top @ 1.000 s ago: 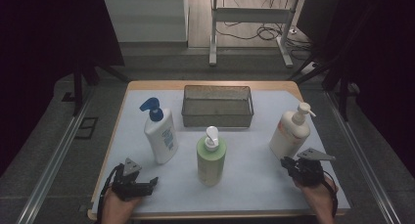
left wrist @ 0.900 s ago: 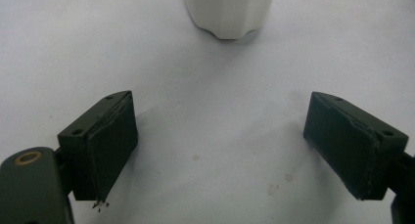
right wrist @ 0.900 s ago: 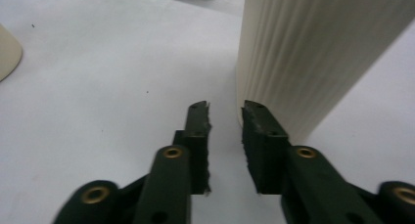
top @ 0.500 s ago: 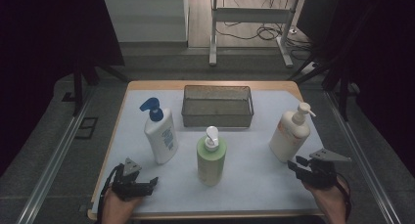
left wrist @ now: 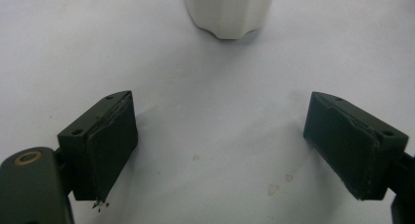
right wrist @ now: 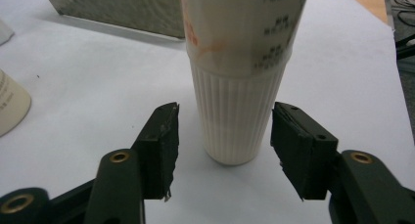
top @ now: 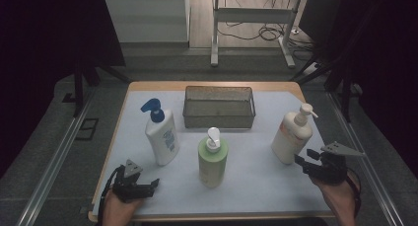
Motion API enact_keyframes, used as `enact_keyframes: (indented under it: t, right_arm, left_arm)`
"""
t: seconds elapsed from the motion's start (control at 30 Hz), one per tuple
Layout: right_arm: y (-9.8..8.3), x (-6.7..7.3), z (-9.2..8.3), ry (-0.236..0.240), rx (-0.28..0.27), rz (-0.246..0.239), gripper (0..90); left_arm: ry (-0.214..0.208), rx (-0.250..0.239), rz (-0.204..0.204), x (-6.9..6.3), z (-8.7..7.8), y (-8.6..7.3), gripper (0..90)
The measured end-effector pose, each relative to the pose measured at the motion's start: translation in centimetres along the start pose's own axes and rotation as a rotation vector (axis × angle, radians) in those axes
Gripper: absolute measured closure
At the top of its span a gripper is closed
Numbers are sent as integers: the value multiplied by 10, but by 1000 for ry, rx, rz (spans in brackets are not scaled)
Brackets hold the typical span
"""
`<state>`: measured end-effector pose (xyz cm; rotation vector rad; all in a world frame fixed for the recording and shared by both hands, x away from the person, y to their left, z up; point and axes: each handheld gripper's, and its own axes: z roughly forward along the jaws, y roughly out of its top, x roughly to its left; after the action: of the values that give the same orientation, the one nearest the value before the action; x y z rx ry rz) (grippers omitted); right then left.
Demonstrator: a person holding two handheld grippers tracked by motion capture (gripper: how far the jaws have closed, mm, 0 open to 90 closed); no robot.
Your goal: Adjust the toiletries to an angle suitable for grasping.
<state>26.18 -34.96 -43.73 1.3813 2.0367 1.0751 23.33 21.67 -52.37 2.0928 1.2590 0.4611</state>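
The right gripper (top: 306, 162) is hovering by the table's (top: 256, 181) near right corner, its jaws just having been opening — now parted, nothing clamped — and in the right gripper view the cream bottle (right wrist: 240, 82) is standing upright just beyond the pads, untouched. The left gripper (top: 148, 185) is sitting at the near left corner, jaws spread wide and empty. Farther in, a green bottle (top: 212, 158) is standing mid-table, a white bottle (top: 161, 134) to its left, and a mesh basket (top: 219, 118) is resting near the far edge.
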Motion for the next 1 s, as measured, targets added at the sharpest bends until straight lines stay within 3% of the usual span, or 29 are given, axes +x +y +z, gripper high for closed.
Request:
enact_keyframes:
  t: [0.5, 1.0]
  right_arm:
    - [24, -1, 8, -34, -27, -15, 333]
    - [43, 0, 25, -44, -43, -19, 308]
  left_arm:
    - [0, 0, 0, 0, 0, 0, 123]
    - [-1, 0, -2, 0, 0, 0, 124]
